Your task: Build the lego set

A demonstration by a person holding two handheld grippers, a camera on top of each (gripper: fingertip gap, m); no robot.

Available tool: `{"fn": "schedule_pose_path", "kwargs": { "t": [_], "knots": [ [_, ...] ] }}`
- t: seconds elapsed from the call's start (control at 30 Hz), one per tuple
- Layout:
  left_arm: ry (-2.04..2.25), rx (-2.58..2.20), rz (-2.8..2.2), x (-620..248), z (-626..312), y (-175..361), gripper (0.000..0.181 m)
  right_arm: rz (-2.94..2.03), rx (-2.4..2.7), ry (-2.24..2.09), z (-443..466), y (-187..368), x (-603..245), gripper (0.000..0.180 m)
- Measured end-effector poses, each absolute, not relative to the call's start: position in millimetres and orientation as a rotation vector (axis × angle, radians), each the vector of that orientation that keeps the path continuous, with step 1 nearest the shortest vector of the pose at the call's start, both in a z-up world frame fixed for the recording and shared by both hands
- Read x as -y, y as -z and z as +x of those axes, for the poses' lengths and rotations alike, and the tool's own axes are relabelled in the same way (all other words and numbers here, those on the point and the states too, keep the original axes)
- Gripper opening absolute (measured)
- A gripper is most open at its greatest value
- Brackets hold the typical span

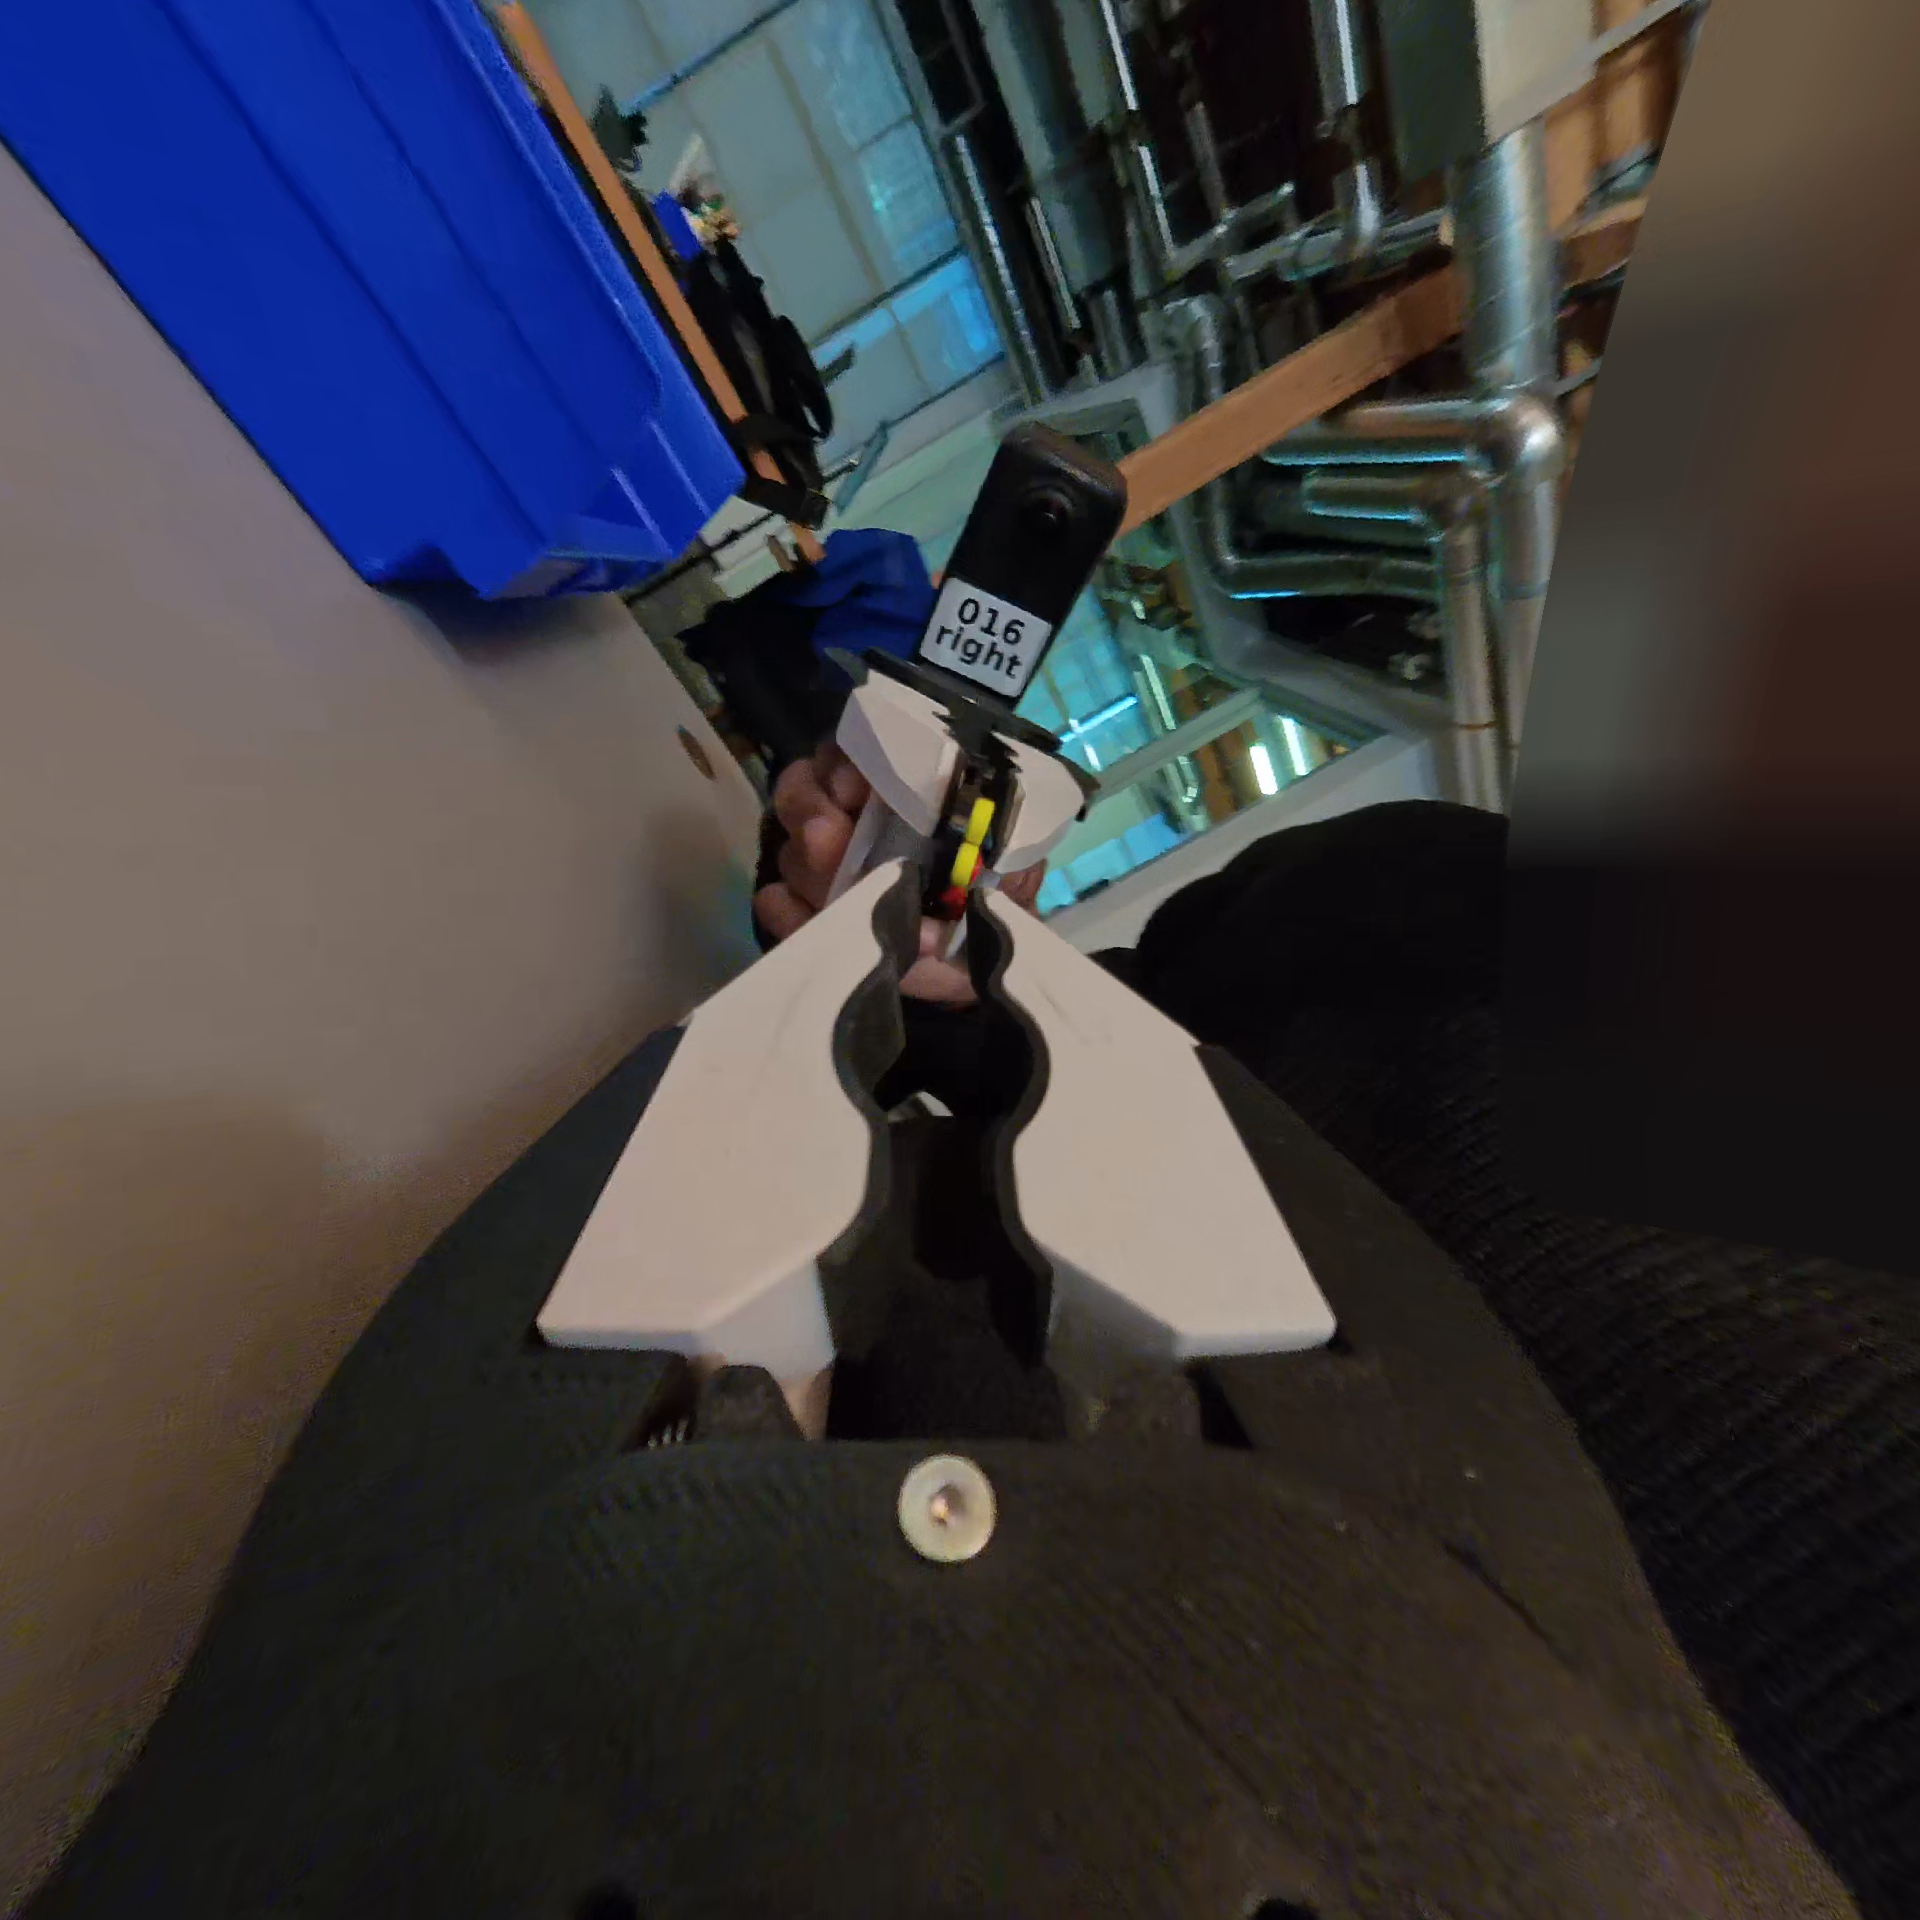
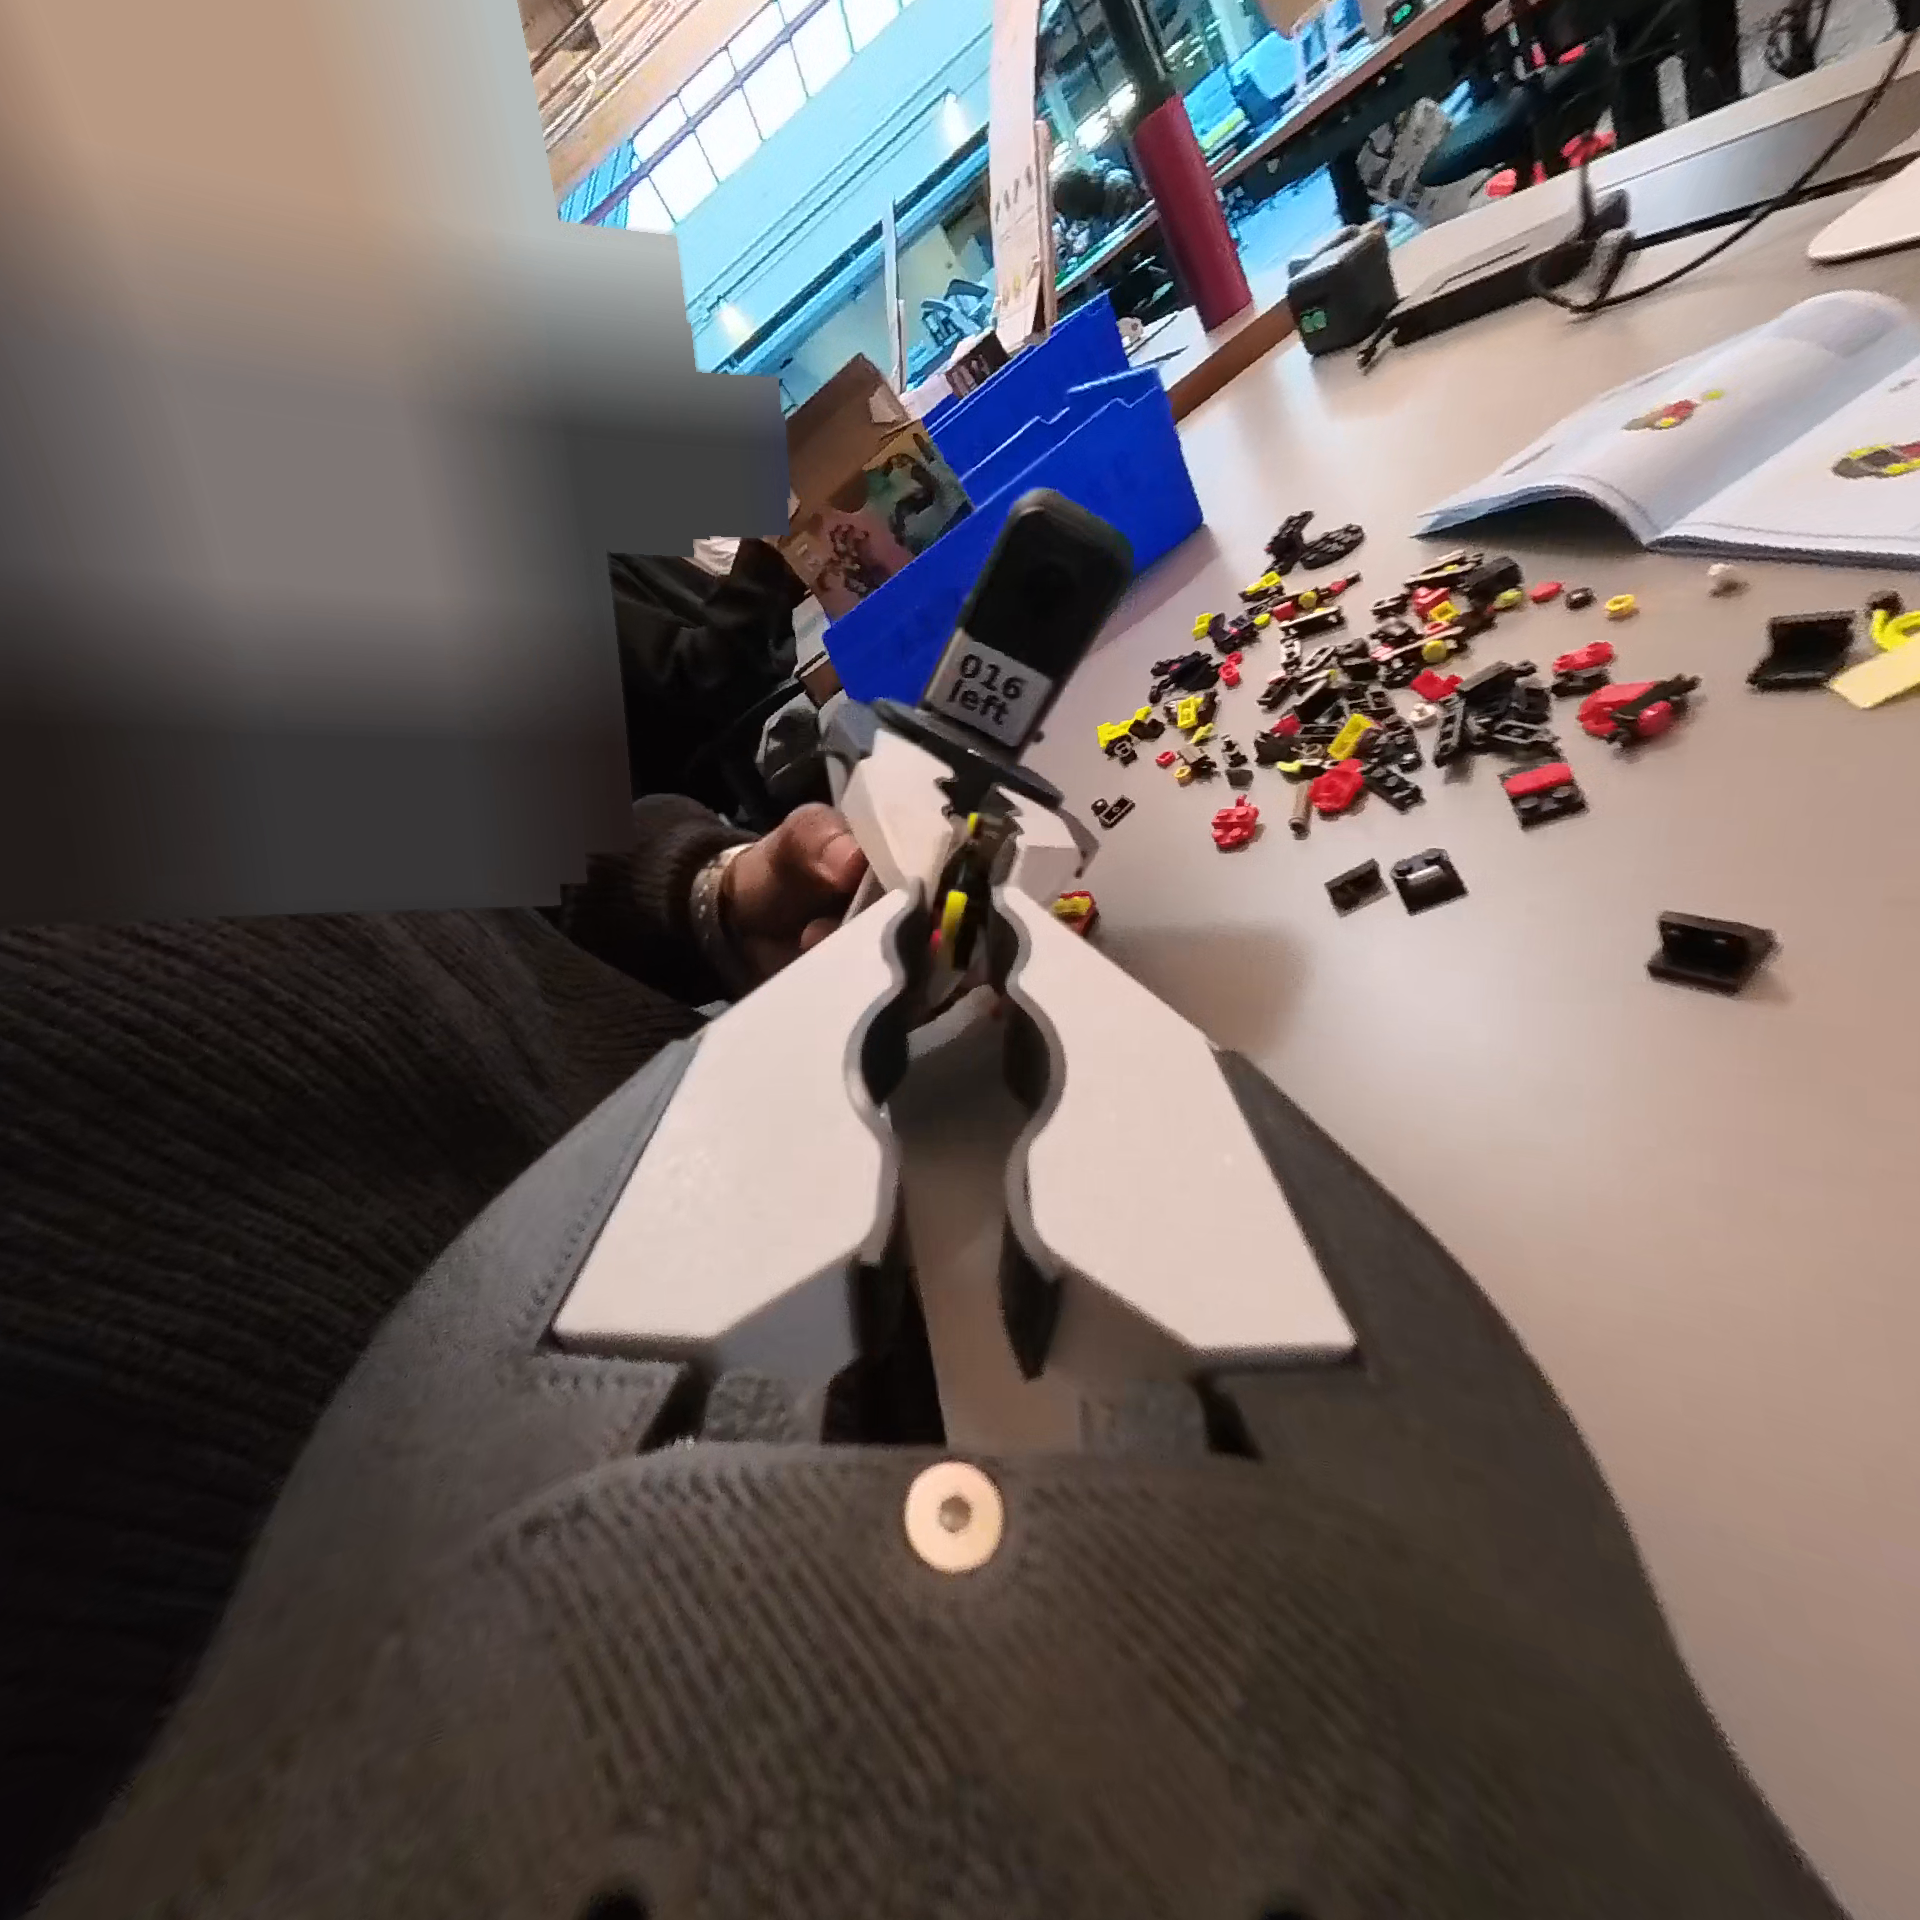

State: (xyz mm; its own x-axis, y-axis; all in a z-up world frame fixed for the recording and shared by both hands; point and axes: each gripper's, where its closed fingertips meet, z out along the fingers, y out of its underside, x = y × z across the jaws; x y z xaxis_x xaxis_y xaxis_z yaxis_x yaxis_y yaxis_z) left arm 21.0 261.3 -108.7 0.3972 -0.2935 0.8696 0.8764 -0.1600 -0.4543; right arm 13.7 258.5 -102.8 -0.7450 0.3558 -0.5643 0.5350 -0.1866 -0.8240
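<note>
A small lego assembly (image 1: 964, 854) of yellow, red and black pieces is held in the air between my two grippers, which face each other tip to tip. In the left wrist view my left gripper (image 1: 948, 902) is shut on the assembly's near red and black end, and the right gripper (image 1: 982, 795) opposite grips its far end. In the right wrist view my right gripper (image 2: 956, 930) is shut on the assembly (image 2: 958, 902), with the left gripper (image 2: 971, 831) closed on its other end. Most of the assembly is hidden by the fingers.
A pile of loose red, yellow and black lego pieces (image 2: 1382, 696) lies on the grey table (image 2: 1455, 1195), with single black pieces (image 2: 1709, 951) nearer. An open instruction booklet (image 2: 1714, 447) lies at the right. A blue bin (image 2: 1039, 488) stands behind, also in the left wrist view (image 1: 364, 291). Both grippers' tips are close together, under 4 cm apart.
</note>
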Motion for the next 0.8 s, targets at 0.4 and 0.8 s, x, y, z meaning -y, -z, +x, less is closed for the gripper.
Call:
{"fn": "schedule_pose_path", "kwargs": {
  "t": [0.4, 0.8],
  "knots": [
    [1.233, 0.667, -1.759, -243.5, 33.4, 163.3, 0.005, 0.584, -2.817, 1.832, 34.2, 134.3, -247.1, 0.049],
    [1.143, 0.54, -1.973, -240.6, 53.1, 176.4, 0.005, 0.232, -3.239, 1.42, 46.7, 184.2, -233.0, 0.043]
  ]
}}
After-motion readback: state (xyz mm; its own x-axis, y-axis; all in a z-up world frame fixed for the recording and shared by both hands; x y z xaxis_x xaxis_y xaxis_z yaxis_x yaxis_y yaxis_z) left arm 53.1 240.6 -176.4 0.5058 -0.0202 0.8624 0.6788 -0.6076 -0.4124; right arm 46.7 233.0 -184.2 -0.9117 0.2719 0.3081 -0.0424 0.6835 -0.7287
